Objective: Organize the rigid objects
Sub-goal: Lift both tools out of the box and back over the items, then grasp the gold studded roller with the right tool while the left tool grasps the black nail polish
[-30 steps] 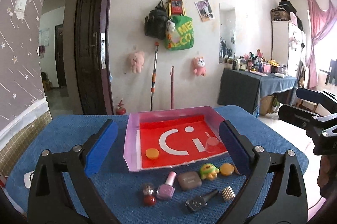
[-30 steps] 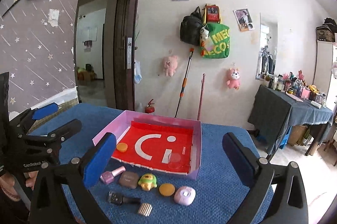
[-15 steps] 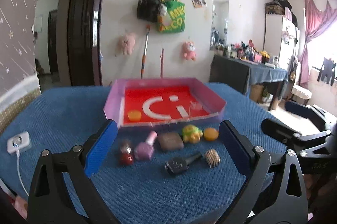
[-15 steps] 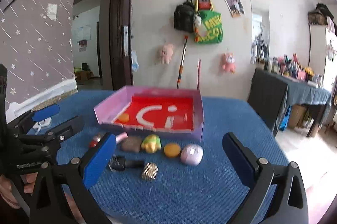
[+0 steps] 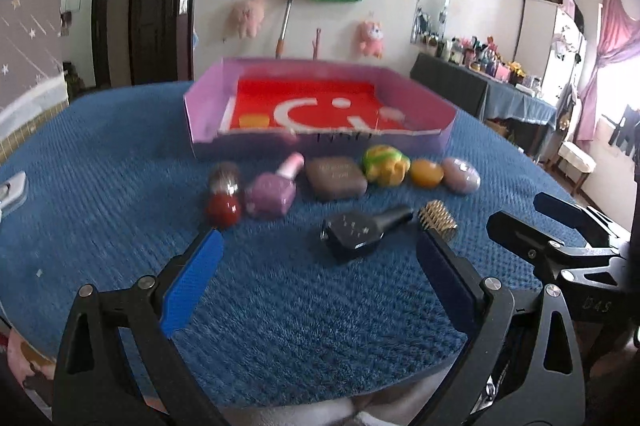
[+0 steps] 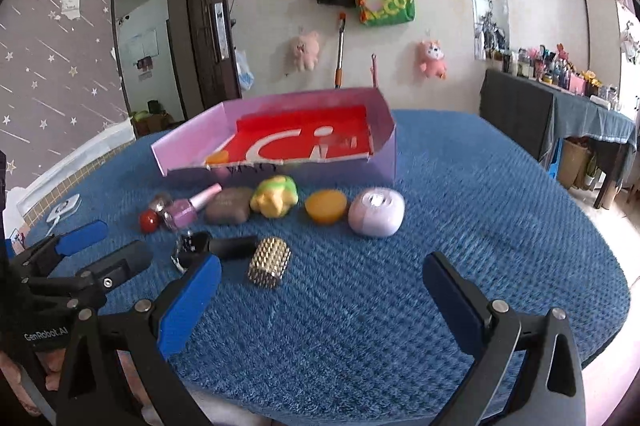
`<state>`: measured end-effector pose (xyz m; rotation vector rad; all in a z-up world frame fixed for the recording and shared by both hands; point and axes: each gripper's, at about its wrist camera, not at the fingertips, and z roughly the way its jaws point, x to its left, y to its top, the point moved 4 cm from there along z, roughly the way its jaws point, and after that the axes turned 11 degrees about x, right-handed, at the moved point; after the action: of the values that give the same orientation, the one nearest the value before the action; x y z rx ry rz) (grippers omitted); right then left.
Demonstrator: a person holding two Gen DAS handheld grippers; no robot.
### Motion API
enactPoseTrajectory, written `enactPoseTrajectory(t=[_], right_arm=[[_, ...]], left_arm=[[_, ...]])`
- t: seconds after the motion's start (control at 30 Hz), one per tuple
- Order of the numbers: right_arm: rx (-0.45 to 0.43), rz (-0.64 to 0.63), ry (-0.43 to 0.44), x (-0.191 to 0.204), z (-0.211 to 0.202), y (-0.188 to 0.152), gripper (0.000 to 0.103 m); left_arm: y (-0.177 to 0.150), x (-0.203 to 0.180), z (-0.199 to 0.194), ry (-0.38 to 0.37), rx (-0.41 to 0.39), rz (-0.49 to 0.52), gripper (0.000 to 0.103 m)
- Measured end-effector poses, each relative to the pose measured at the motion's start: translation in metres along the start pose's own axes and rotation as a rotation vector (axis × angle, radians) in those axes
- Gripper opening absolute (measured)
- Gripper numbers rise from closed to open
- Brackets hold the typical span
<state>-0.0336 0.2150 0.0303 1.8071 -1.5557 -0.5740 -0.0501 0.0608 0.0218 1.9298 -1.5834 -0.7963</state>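
Blue textured cloth (image 6: 400,286) covers the table, where a pink-walled tray (image 6: 384,129) sits behind a row of small items: nail polish bottle (image 6: 186,211), brown case (image 6: 230,211), yellow-green toy (image 6: 275,201), orange disc (image 6: 326,206), lilac case (image 6: 376,214). Left gripper (image 5: 316,268) and right gripper (image 6: 320,300) both hover spread wide, holding nothing.

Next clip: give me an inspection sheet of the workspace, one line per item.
Surface: blue mat over the table.
Job's things: pink tray holds an orange disc; in front lie a red bottle, purple bottle, brown case, green-yellow toy, orange puck, lilac case, black bottle and gold roller.
Clutter: white device at the mat's left edge.
Grippers: left gripper and right gripper both open, empty, above the mat.
Cables: nothing seen.
Surroundings: door, bags and plush toys on the wall, a crowded side table.
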Motion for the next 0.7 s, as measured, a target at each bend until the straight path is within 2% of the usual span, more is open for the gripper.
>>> enactPoseTrajectory(t=[0.23,0.4,0.7], right_arm=[[0.053,-0.015,-0.011,0.002,0.022,-0.009,0.103],[0.074,-0.018,0.008,0.003,0.029,-0.009,0.103],[0.106,-0.026,0.011,0.002,0.045,-0.004,0.103]], left_arm=[[-0.009,0.005,0.019,0.006,0.056,-0.016,0.099],[-0.011,0.011,0.031,-0.017,0.106,-0.043,0.099],[-0.004,0.011,0.040,-0.003,0.129,0.002,0.099]])
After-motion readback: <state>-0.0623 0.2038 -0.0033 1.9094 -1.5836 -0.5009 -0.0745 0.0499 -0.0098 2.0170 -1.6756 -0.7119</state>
